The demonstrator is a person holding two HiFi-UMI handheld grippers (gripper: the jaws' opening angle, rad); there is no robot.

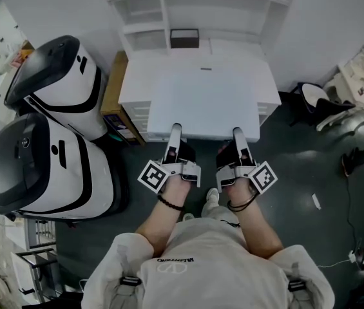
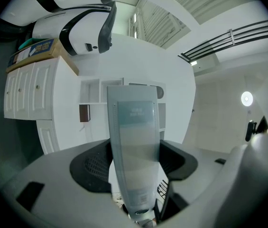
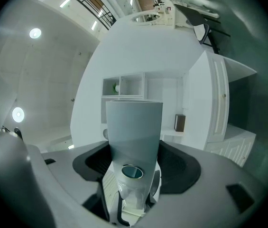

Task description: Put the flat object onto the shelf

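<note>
The low white counter (image 1: 143, 90) has a smooth, matt painted finish, and the flat white rectangular panel (image 1: 204, 105) lying on it looks just as matt. The rounded white-and-black machine (image 1: 72, 172) and its twin (image 1: 66, 82) are glossy moulded plastic that catches the light. The tan side cabinet (image 1: 113, 90) looks like matt bare wood or board. The dark floor (image 1: 297, 192) is smooth with a dull sheen. The left gripper (image 1: 176, 131) and right gripper (image 1: 237, 134) have matt grey plastic bodies; the person's pale shirt (image 1: 207, 262) is soft cloth.
</note>
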